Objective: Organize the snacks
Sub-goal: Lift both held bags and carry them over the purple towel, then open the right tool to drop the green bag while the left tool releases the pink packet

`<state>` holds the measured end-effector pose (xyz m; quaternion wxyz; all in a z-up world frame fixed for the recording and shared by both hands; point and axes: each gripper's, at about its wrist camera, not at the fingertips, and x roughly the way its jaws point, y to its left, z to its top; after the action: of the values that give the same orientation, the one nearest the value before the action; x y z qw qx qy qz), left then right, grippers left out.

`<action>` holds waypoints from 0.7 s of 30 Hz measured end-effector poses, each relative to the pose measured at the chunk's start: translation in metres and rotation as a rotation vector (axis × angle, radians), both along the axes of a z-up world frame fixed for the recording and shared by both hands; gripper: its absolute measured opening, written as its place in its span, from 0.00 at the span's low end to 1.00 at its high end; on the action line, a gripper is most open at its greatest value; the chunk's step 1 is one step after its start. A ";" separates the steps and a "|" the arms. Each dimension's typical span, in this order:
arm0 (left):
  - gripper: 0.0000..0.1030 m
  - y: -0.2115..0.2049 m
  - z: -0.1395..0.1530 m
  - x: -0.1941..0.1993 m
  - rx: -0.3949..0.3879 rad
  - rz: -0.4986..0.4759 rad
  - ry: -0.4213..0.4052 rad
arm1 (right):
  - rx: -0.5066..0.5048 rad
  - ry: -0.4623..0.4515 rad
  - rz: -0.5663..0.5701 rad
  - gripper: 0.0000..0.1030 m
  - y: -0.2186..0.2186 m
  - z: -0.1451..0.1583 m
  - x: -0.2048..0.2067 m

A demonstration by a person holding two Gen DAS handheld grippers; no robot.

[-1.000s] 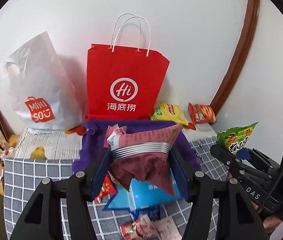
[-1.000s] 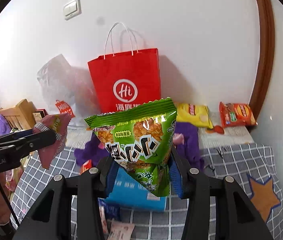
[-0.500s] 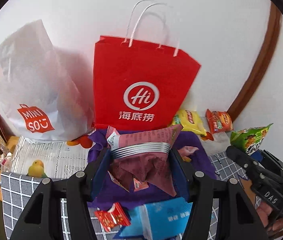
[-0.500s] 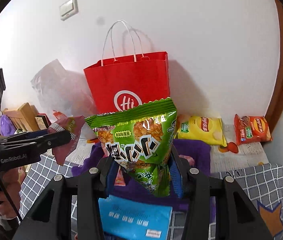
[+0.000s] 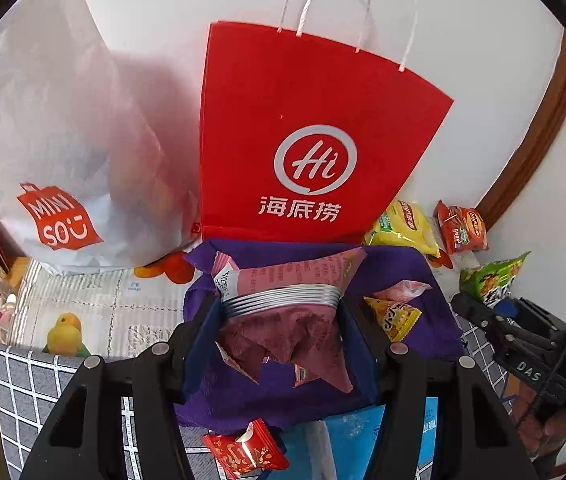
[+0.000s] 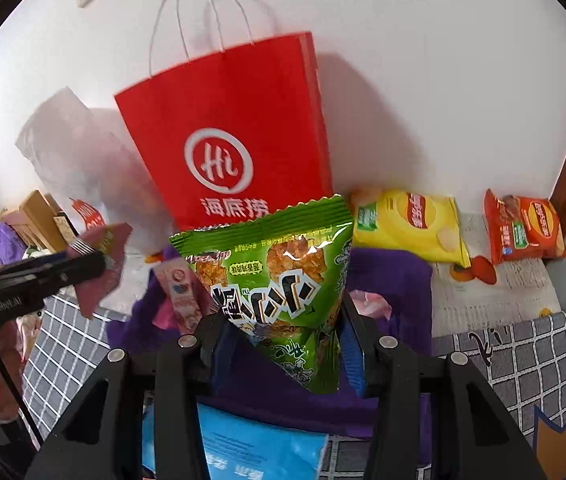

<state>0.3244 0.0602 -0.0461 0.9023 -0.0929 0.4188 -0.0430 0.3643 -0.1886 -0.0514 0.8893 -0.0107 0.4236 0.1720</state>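
My left gripper (image 5: 279,316) is shut on a pink snack packet (image 5: 283,276) and hangs over an open purple cloth bag (image 5: 291,400). Small yellow (image 5: 393,316) and pink (image 5: 403,290) packets lie inside that bag. My right gripper (image 6: 283,324) is shut on a green snack packet (image 6: 279,272), held upright above the purple bag (image 6: 395,276). In the right wrist view, the left gripper (image 6: 83,264) and its pink packet (image 6: 103,264) show at the left. The green packet (image 5: 491,276) also appears at the right edge of the left wrist view.
A red paper bag (image 5: 315,140) and a white plastic bag (image 5: 63,140) stand against the wall behind. Yellow chips (image 6: 411,224) and orange chips (image 6: 523,228) lie at the back right. A blue packet (image 6: 255,448) and a small red snack (image 5: 243,452) lie on the checked cloth nearby.
Both grippers have moved forward and down toward the purple bag, each keeping its packet. The red bag and purple bag now look closer and larger.
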 end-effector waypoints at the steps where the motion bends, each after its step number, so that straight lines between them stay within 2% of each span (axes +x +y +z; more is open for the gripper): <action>1: 0.56 0.001 -0.002 0.001 0.001 0.002 0.006 | -0.010 0.016 0.006 0.45 -0.001 -0.005 0.003; 7: 0.56 0.004 -0.011 0.007 -0.002 0.012 0.028 | -0.030 0.100 0.044 0.45 0.000 -0.027 0.012; 17: 0.56 0.003 -0.016 0.010 -0.004 0.006 0.051 | -0.205 0.195 0.062 0.45 0.011 -0.063 0.018; 21: 0.56 0.001 -0.018 0.011 -0.001 -0.001 0.059 | -0.218 0.216 0.059 0.45 0.010 -0.070 0.019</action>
<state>0.3355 0.0615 -0.0645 0.8895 -0.0944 0.4452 -0.0407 0.3837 -0.1785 -0.1209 0.8268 -0.1009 0.5323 0.1514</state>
